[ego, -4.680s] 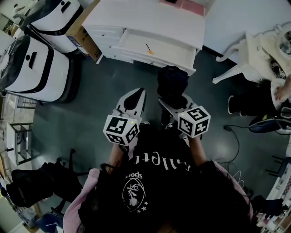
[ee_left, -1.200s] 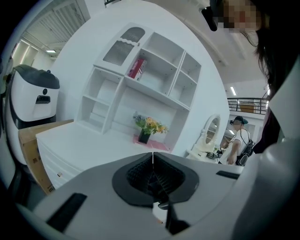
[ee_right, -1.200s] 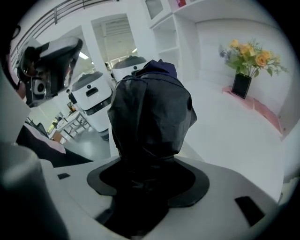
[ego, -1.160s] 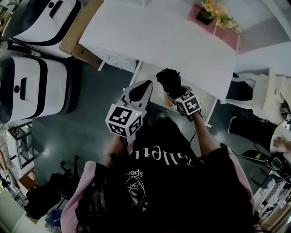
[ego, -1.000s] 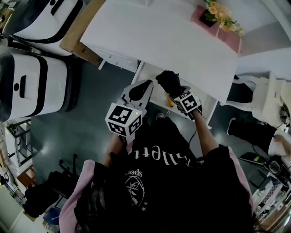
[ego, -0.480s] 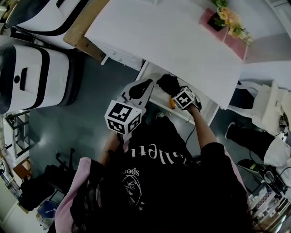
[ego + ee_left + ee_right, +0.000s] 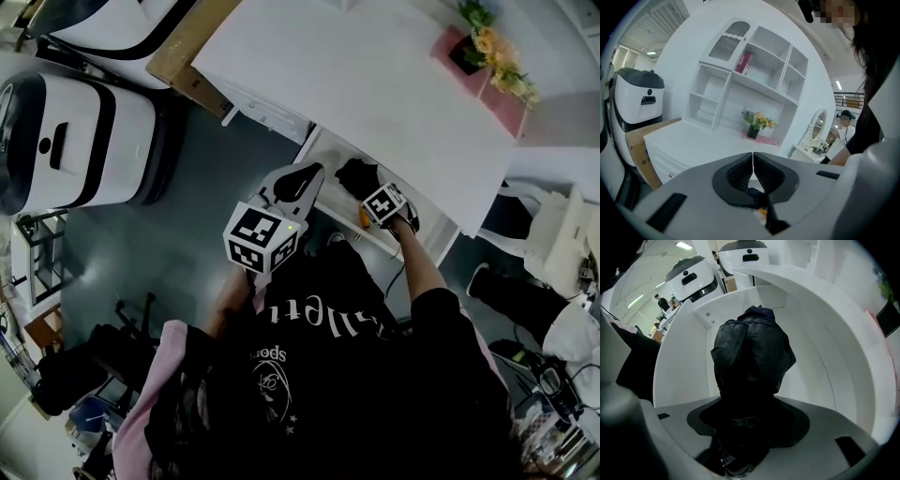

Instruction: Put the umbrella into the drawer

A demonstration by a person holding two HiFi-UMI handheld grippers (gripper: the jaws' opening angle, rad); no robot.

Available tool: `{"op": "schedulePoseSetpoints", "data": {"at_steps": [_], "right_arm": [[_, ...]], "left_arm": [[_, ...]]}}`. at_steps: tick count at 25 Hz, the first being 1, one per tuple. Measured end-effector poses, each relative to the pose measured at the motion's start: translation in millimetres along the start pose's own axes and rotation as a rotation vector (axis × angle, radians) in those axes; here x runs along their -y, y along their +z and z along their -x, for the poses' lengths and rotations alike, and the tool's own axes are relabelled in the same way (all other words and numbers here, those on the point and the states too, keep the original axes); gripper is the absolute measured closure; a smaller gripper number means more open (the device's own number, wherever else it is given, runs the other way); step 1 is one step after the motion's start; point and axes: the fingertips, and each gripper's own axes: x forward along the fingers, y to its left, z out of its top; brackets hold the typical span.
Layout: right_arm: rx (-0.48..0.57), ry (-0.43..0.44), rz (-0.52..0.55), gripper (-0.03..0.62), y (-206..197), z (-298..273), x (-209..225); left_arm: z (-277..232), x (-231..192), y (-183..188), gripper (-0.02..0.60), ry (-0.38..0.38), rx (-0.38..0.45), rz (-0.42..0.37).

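Gripping the folded black umbrella [image 7: 750,352] with the right gripper [image 7: 745,427], clamping both jaws on its lower end and leaving the crumpled fabric bulging out ahead. Holding that umbrella [image 7: 354,174] inside the pulled-out white drawer [image 7: 839,362], between white walls curving round on either side; not possible to tell whether resting on the drawer floor or hanging just above it. Reaching the right gripper [image 7: 367,189] forward over the drawer [image 7: 328,167] in the head view, just below the front edge of the white desk [image 7: 356,75]. Sharing the drawer with a small orange item [image 7: 364,219] just beside the right gripper, too small to identify.

Carrying nothing in the left gripper [image 7: 753,164], pressing its two dark pads together with only a thin seam between them. Hovering the left gripper [image 7: 302,176] at the drawer's left end, near the right one and apart from the umbrella. Pointing it toward a white shelf unit [image 7: 750,79] holding a red book [image 7: 744,62], with a bunch of flowers [image 7: 759,123] on the desk below. Seeing those flowers [image 7: 506,70] from above on a pink mat [image 7: 497,108] at the desk's far right corner. Standing beside a brown cardboard box [image 7: 183,66] and a large white machine [image 7: 75,131] on the dark floor, left of the desk
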Motion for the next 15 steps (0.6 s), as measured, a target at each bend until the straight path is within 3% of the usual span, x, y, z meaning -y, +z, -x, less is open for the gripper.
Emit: {"op": "schedulePoseSetpoints", "data": {"at_steps": [5, 11, 15], "right_arm": [[0.002, 0.004, 0.005, 0.31, 2.5, -11.8, -0.9], [-0.021, 0.041, -0.143, 0.31, -13.0, -18.5, 0.5], [-0.003, 0.053, -0.177, 0.31, -14.6, -19.6, 2.9]], "left_arm": [[-6.3, 0.3, 0.3, 0.564, -0.015, -0.005, -0.011], [-15.2, 6.9, -0.8, 0.565, -0.042, -0.017, -0.031], [-18.8, 12.9, -3.8, 0.565, -0.055, -0.027, -0.042]]}}
